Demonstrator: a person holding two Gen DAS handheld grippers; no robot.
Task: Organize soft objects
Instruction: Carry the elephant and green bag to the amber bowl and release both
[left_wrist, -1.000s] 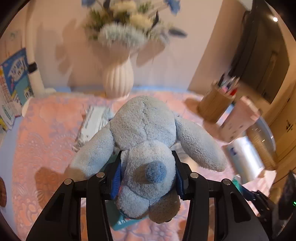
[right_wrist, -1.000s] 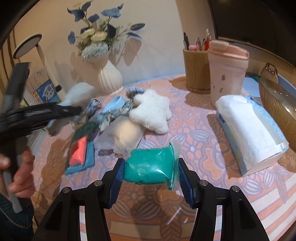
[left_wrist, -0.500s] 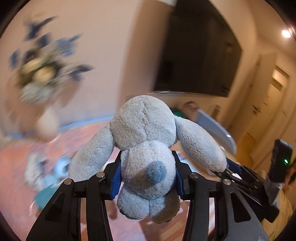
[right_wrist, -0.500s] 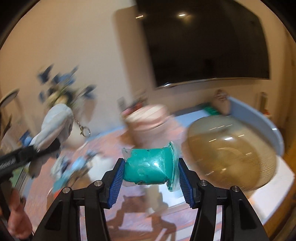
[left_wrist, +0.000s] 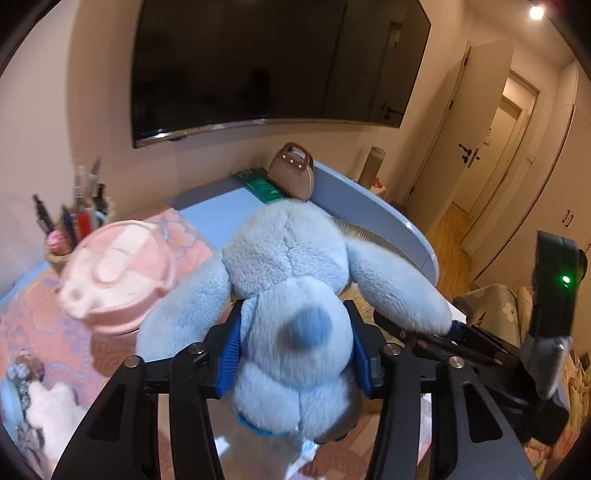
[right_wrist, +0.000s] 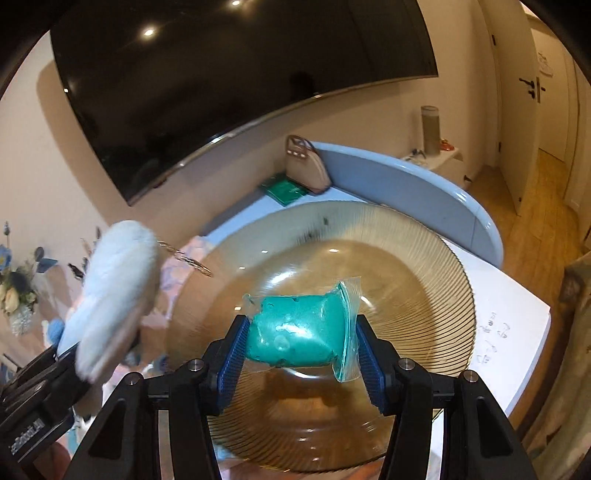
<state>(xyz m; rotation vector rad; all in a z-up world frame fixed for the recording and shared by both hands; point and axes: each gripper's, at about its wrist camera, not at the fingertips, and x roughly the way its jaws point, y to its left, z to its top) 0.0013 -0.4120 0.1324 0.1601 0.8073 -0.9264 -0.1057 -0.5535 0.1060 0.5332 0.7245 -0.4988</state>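
Observation:
My left gripper (left_wrist: 295, 354) is shut on a light blue plush dog (left_wrist: 291, 295), held in the air above the table; the dog also shows at the left of the right wrist view (right_wrist: 110, 295), with a key ring hanging from it. My right gripper (right_wrist: 299, 347) is shut on a teal putty lump in a clear bag (right_wrist: 295, 332), held just over the middle of a large ribbed amber glass bowl (right_wrist: 424, 295). The bowl's rim shows behind the dog in the left wrist view (left_wrist: 365, 232).
A pink lidded cup (left_wrist: 118, 269) and a pen holder (left_wrist: 70, 236) stand at the left. A white plush star (left_wrist: 51, 410) lies at the lower left. A brown handbag (right_wrist: 306, 166) and green book (right_wrist: 284, 190) sit at the back. A flower vase (right_wrist: 18, 299) is far left.
Both grippers swung right, away from the vase and the pile of soft things, with their loads still held. The right gripper now holds the teal bag over the amber bowl.

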